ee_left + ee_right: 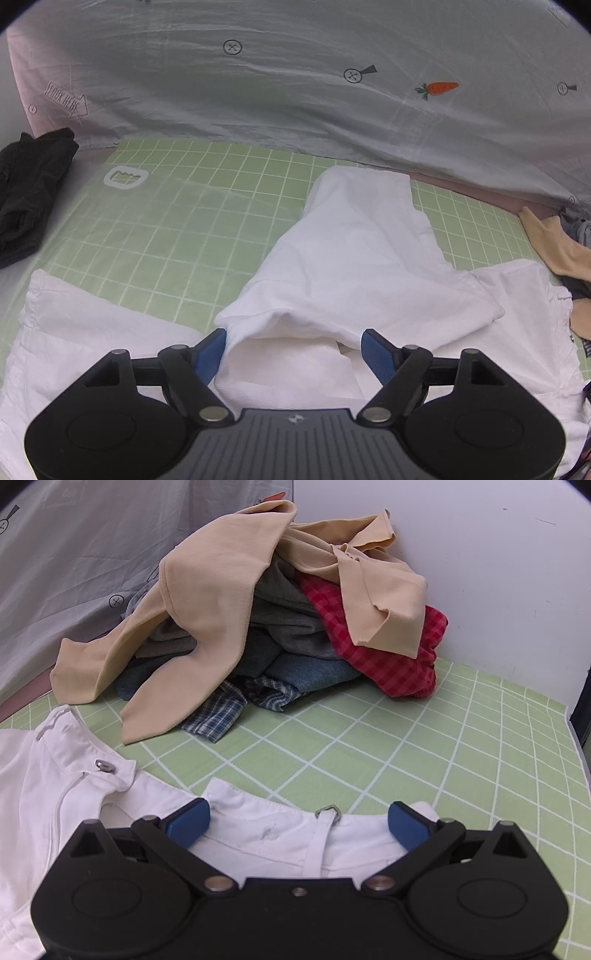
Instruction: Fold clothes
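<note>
Left tool (pixel 293 349) released over white trousers (pixel 354 258), right tool (pixel 297 823) spread wide, clothes pile (pixel 258 627) beyond

Left gripper (pixel 293 349): black body, blue ribbed fingertip pads (pixel 376 356), angled steeply downward.
Left jaws: spread wide; a fold of white cloth (pixel 354 266) lies between the pads, neither pad pressing it.
Right gripper (pixel 297 821): black body, blue pads (pixel 408 827), tilted moderately down.
Right jaws: wide apart, the white waistband (pixel 280 834) between the fingers, unpinched.
</note>
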A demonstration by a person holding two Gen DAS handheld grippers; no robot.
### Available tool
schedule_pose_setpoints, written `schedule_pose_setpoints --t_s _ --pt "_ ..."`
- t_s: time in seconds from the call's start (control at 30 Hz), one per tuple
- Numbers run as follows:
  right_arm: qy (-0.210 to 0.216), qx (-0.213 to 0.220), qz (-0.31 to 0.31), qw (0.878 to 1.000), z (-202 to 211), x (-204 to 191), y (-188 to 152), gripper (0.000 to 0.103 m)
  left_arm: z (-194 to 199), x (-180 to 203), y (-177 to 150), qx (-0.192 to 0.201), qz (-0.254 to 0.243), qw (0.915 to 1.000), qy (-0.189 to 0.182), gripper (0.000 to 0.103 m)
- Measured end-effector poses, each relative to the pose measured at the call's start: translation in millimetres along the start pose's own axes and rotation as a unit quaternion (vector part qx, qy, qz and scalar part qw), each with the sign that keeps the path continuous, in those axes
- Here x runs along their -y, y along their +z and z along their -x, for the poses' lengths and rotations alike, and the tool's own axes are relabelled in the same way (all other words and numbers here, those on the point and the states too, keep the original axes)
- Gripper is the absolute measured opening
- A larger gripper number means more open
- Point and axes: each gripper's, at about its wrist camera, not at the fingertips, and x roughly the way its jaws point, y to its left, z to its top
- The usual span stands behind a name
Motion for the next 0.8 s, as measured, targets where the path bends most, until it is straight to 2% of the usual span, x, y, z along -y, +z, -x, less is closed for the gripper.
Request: schedule_pose_setpoints --t_s 0.13,0.33,0.47,0.57,0.67,0.7,0.8 --pt "0.001 0.0 0.0 1.0 -0.2 0.6 0.2 0.103 -2.8 23.6 10.1 0.012 -0.04 0.9989 0.019 0.081" --pt "0.001 0.0 0.001 1.0 -0.6 0.5 0.2 0.103 -8.1 43.1 28.3 0.033 -0.064 0.9972 0.022 0.082" --pt "0.0 0.001 0.002 1.0 -0.9 0.1 0.1 0.103 -6.6 57.9 37.9 0.051 -0.075 0.9958 0.004 0.082" --pt "0.0 0.001 0.002 1.0 -0.8 0.0 0.0 0.103 -11.7 76.9 41.2 0.057 -0.112 0.9919 -0.022 0.087" --pt "-0.001 0.001 0.003 1.0 -0.7 -0.1 -0.1 0.103 -36.4 95.7 36.4 0.035 -0.143 0.9877 -0.053 0.087" --pt "-0.001 0.001 0.003 1.0 -0.7 -0.3 -0.1 0.103 -49.4 103.7 32.6 0.012 -0.16 0.9852 -0.06 0.087" --pt "-0.001 0.001 0.003 1.0 -1.3 0.1 0.3 0.103 -71.1 121.4 19.6 -0.007 -0.206 0.976 -0.07 0.087"
